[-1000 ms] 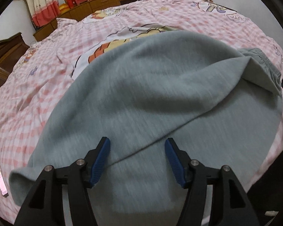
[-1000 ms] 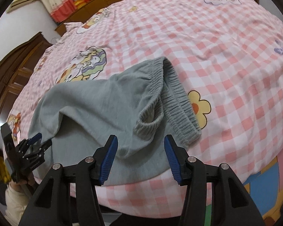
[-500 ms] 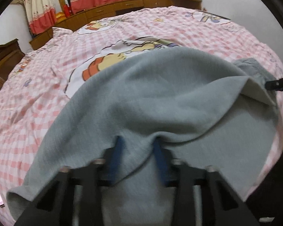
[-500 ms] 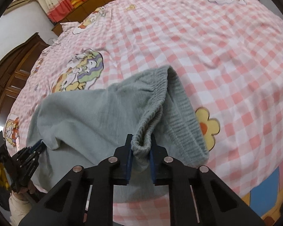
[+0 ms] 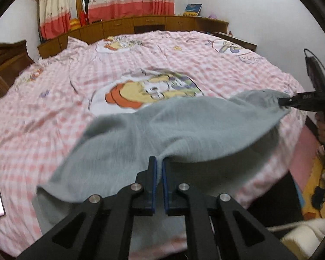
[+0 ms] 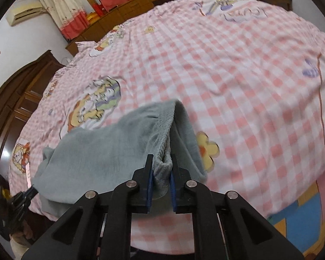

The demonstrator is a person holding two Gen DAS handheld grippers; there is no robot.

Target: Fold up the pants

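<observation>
Both tongs pinch the grey pants [image 5: 184,125]: left tongs [image 5: 159,162] on thin fabric, right tongs [image 6: 161,164] on waistband. Thin pinch may slip w/ tension, dropping onto bed [image 6: 238,75].

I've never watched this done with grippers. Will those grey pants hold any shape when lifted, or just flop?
Probably flop: the grey pants sag between the left gripper and the right gripper. They look soft and fleecy, so likely not slippery. The bunched waistband seems thick enough to pinch firmly.
</observation>
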